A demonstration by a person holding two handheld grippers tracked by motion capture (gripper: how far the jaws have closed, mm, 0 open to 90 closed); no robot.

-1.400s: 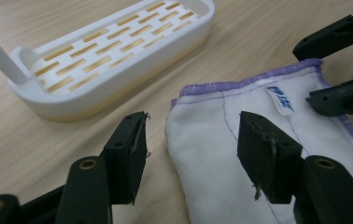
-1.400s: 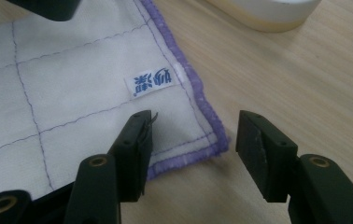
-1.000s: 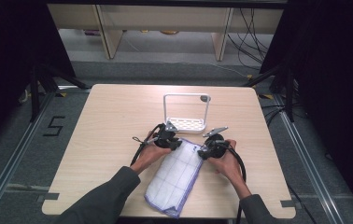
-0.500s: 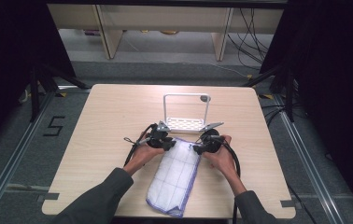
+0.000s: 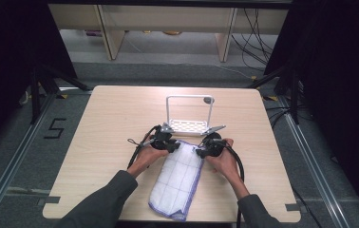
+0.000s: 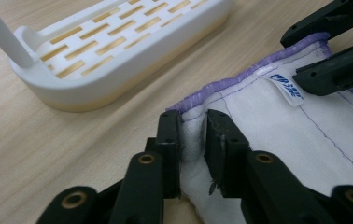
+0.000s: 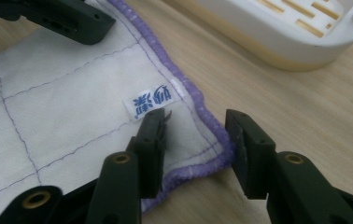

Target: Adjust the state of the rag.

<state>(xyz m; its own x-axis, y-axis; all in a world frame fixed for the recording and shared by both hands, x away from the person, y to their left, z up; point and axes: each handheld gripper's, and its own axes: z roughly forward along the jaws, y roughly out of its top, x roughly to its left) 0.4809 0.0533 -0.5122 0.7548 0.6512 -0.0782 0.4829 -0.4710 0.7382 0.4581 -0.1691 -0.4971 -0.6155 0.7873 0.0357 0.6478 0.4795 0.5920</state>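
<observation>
Lying across the middle of the high view, a pale wooden table [image 5: 101, 123] carries everything else. On it, low and centre in that frame, a white cloth [image 5: 177, 180] with thin purple grid stitching and a purple hem runs from the table's near edge up toward the two grippers. Just above the cloth, at the frame's centre, stands a white slotted rack [image 5: 187, 126] with a tall wire handle; it sits just beyond the cloth's far edge without touching it.

A person's forearms in dark sleeves enter from the bottom of the high view. The left gripper [image 5: 165, 141] sits at the cloth's upper left corner and the right gripper [image 5: 208, 146] at its upper right corner, the two near each other.

In the left gripper view, the jaws of the left gripper [image 6: 194, 140] rise from the bottom centre and pinch a fold of the cloth's [image 6: 277, 135] corner, white fabric squeezed between the pads; they have just been easing slightly. The rack [image 6: 118, 51] fills the upper left, and the other gripper's jaws show at the upper right.

In the right gripper view, the right gripper [image 7: 195, 140] straddles the cloth's [image 7: 62, 116] hemmed corner at lower centre, jaws apart with a gap beside the hem, not yet clamped; they have just been closing. A small white label [image 7: 149, 100] with blue print lies just above the left jaw.
</observation>
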